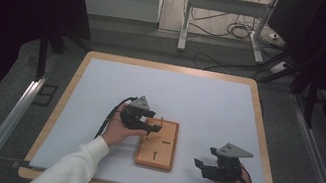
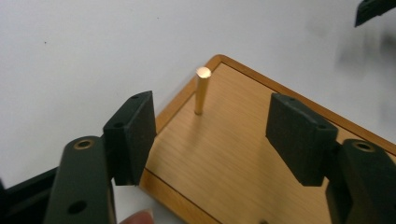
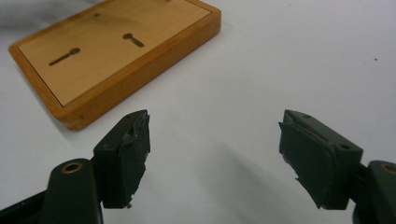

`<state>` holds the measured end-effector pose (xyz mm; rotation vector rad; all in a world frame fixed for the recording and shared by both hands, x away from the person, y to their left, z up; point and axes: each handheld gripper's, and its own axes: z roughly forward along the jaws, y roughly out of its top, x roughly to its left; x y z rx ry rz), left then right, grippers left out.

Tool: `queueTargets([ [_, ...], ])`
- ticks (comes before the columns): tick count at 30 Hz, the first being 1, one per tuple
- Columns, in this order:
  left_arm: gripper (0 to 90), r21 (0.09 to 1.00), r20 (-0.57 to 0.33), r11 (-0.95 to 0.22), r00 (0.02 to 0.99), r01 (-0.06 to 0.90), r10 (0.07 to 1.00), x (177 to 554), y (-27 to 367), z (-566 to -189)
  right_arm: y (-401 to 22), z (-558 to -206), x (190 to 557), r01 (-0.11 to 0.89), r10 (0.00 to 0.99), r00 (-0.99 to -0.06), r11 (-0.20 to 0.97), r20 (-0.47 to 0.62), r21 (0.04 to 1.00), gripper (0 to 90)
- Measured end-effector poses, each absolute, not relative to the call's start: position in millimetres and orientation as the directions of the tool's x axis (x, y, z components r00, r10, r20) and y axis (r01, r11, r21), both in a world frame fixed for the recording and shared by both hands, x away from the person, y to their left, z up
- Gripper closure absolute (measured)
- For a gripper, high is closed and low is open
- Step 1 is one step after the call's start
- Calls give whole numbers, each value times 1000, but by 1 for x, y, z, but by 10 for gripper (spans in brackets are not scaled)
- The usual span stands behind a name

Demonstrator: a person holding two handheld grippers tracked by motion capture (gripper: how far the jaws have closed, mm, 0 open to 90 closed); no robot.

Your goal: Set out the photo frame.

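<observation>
The left gripper [image 2: 210, 140] is spread wide around nothing, its jaws flanking the peg [image 2: 202, 91] that stands in the board [image 2: 243, 154], at centre of the left gripper view. So the reach looks done and the grasp not yet made; closing on the peg and whatever follows is left, I judge. The peg stands upright, long axis vertical, top end pointing up, near the board's far left corner in the high view [image 1: 161, 120]. The board [image 1: 157, 144] lies flat just below centre of the table [image 1: 100, 90], long side running away from the person. The right gripper [image 1: 203, 167] waits at lower right, spread and empty (well apart from the board).
</observation>
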<state>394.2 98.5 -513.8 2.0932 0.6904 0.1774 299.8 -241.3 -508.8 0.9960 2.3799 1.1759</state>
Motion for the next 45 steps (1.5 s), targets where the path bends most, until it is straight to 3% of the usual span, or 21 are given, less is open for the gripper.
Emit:
queueTargets([
  [15,543,792,-91,-490,864,364,496,411,82,-520,-240,-511,300,456,701,-712,430,30,779,249],
  [19,621,785,-90,-504,871,360,483,412,79,-521,-239,-511,300,458,696,-717,424,42,781,250],
  [23,783,775,-72,-524,872,355,484,411,76,-523,-239,-512,300,460,692,-720,424,49,780,250],
  [27,832,774,-80,-517,867,364,492,412,78,-523,-240,-512,300,466,695,-717,421,54,778,250],
  [45,830,747,-204,-476,841,465,502,420,80,-522,-235,-509,296,423,680,-733,429,23,798,246],
])
